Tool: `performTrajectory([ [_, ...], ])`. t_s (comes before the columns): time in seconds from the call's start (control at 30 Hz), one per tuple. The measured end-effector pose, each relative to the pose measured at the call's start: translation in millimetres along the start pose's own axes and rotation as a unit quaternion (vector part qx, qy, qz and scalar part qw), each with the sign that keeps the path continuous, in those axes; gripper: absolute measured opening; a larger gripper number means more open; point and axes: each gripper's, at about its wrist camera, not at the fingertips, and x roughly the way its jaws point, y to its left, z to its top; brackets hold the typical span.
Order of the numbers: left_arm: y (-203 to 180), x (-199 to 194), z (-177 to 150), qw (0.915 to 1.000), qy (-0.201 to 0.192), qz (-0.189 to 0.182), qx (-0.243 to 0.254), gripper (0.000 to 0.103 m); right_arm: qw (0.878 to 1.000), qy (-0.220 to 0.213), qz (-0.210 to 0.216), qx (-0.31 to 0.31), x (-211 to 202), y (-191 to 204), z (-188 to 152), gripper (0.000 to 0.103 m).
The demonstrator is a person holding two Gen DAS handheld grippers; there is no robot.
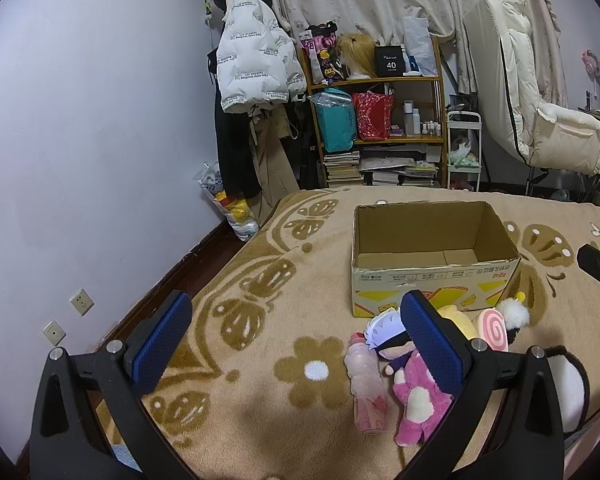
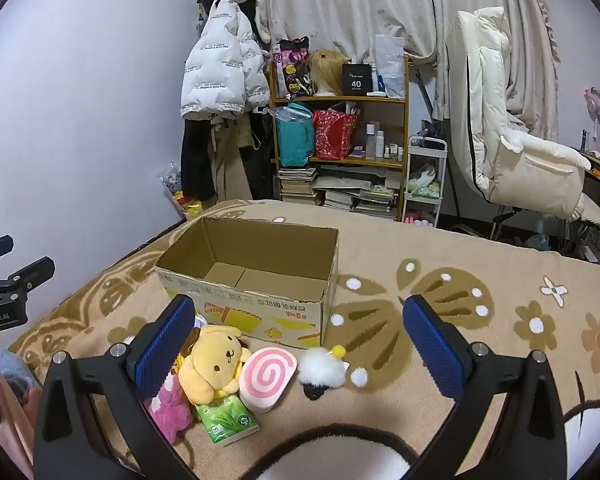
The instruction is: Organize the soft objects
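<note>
Soft toys sit bunched on the blanket (image 2: 460, 248) against the cardboard box's (image 2: 256, 304) printed front wall: yellow dog plush (image 2: 214, 364), pink swirl cushion (image 2: 266, 376), white fluffy sheep (image 2: 322, 368), pink bear plush (image 2: 170, 412), green tissue pack (image 2: 228, 420). Left view adds a white-haired doll (image 1: 388, 340) and pink bottle (image 1: 366, 388). Box open-topped, nothing seen inside. Left gripper (image 1: 296, 344) and right gripper (image 2: 296, 344) both spread wide, holding nothing, above the blanket's near edge.
</note>
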Motion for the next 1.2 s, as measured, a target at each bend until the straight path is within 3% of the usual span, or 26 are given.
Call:
performTrajectory([
  [1.2, -1.3, 3.3, -2.1, 1.0000, 0.006, 0.002, 0.001, 0.103, 1.000, 0.002, 0.000, -0.003, 0.6, 1.3, -0.4, 0.103],
])
